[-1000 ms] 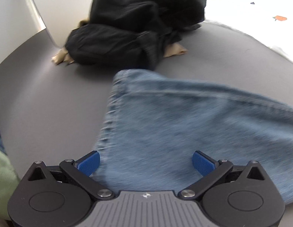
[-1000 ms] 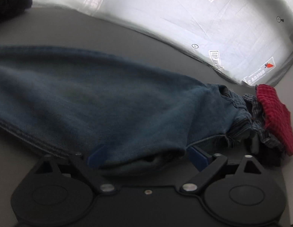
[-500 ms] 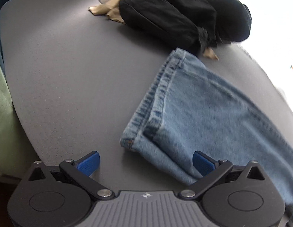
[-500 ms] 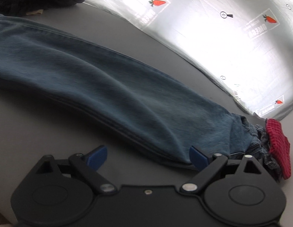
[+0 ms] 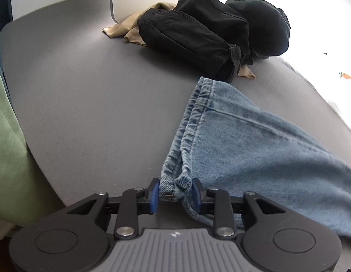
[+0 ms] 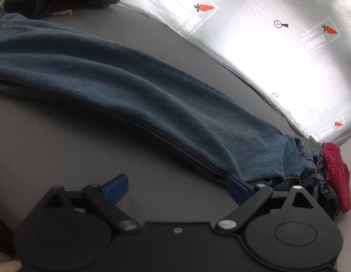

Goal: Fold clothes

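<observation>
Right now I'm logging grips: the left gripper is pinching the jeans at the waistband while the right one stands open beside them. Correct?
Not quite. The left gripper is closing on the jeans at the leg hem corner, not the waistband, as the left wrist view shows. The right gripper does stand open beside them.

Blown-out daylight glare upper right, fisheye-warped edges, sharp focus

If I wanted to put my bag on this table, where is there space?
Widest bare patch: the grey table left of the jeans, in front of the black clothes. A second strip lies between the jeans and right tongs. Crowded: the black pile and red cloth.
</observation>
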Tool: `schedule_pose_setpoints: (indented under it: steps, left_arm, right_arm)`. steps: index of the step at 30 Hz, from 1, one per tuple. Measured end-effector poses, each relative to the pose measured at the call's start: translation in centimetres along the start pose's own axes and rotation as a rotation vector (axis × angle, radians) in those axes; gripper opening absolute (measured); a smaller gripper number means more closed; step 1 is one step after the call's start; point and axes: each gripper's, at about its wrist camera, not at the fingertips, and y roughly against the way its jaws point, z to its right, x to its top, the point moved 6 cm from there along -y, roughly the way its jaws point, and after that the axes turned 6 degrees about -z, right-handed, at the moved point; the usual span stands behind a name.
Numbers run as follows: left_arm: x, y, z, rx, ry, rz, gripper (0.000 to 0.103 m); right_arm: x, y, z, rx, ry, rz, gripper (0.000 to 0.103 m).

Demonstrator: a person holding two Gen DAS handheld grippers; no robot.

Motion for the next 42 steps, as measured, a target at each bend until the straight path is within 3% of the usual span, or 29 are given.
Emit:
schedule_pose_setpoints:
  steps: [2,4,5,9,13,19,24,26,28,32,37,42]
  left_arm:
    - [0.4,1.2,-0.2,0.003,-0.001,0.03,0.051]
    - [0.6,2.6,-0.4,-0.003,-0.012,0.068,0.071]
    - [0.8,3.2,-0.3,0.006,-0.027,0.084,0.073]
    - [1.4,5.6,0.0,0.077,-0.131,0.135,0.073]
    - [2.9,5.0,0.5,0.054,-0.18,0.138,0.075]
    - [6.9,0.9,2.6,-0.094,-0.3,0.118,0.075]
    - [9.8,-4.7,4.0,-0.225,-0.443,-0.009,0.075]
    - [10.2,-5.3,4.2,-0.291,-0.486,-0.034,0.067]
    - [10.5,-5.6,4.4,-0.327,-0.525,-0.041,0.017]
    - [13.0,-3.8,4.4,-0.408,-0.514,0.014,0.016]
    - [19.6,-4.6,4.2,-0.568,-0.251,-0.006,0.016]
    - [20.2,-9.2,5.2,-0.474,-0.204,-0.108,0.018]
  right_arm:
    - [0.0,0.3,-0.1,0.017,0.009,0.005,0.094]
    - [0.6,0.2,-0.3,0.04,0.015,0.024,0.094]
    - [1.0,0.1,-0.3,0.052,0.017,0.034,0.094]
    - [3.7,-0.4,-1.0,0.144,-0.012,0.089,0.094]
    - [6.4,-0.9,-2.5,0.18,0.019,0.142,0.094]
    - [9.1,-0.6,-4.2,0.163,-0.014,0.116,0.094]
    - [9.7,-0.3,-7.2,0.067,-0.092,0.03,0.094]
    - [9.8,0.2,-8.7,0.05,-0.163,-0.009,0.094]
    - [9.7,0.6,-10.5,0.02,-0.188,-0.043,0.094]
    - [9.9,1.9,-13.2,-0.061,-0.189,-0.073,0.094]
    - [9.6,3.6,-14.4,-0.114,-0.23,-0.107,0.094]
    - [8.7,4.6,-15.0,-0.139,-0.265,-0.137,0.094]
